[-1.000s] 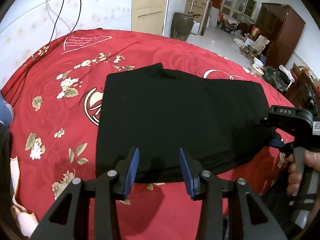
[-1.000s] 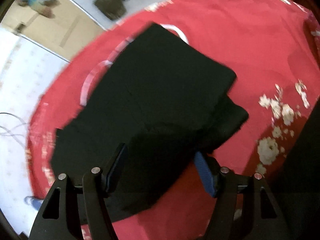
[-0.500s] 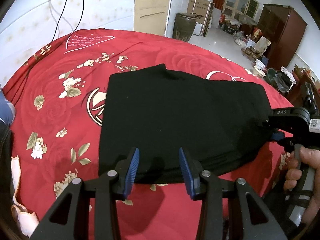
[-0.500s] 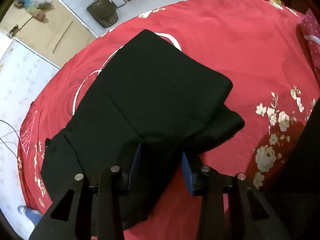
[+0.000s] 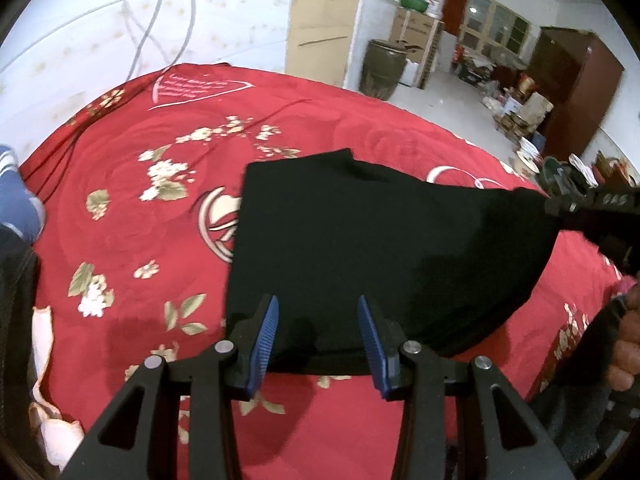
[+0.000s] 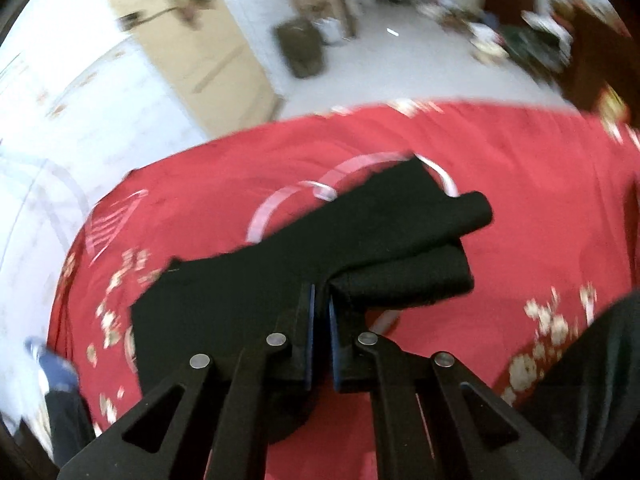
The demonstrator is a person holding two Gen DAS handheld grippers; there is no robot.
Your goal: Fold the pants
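Note:
Black folded pants (image 5: 380, 248) lie on a red flowered bedspread (image 5: 160, 240). My left gripper (image 5: 318, 338) is open and empty, its blue pads just above the pants' near edge. My right gripper (image 6: 320, 308) is shut on the pants' right end and lifts it off the bed; the cloth (image 6: 360, 248) bunches and hangs from the jaws. In the left wrist view the right gripper (image 5: 560, 206) shows at the right, holding the raised corner of the pants.
A person's hand (image 5: 624, 344) holds the right gripper's handle. A white tiled wall (image 5: 120, 20) with cables stands behind the bed. A dark jar (image 5: 382, 68), boxes and a brown wardrobe (image 5: 576, 80) stand on the floor beyond.
My right gripper closed on the pants' right end and raised it off the bed. The left gripper stayed open near the front edge.

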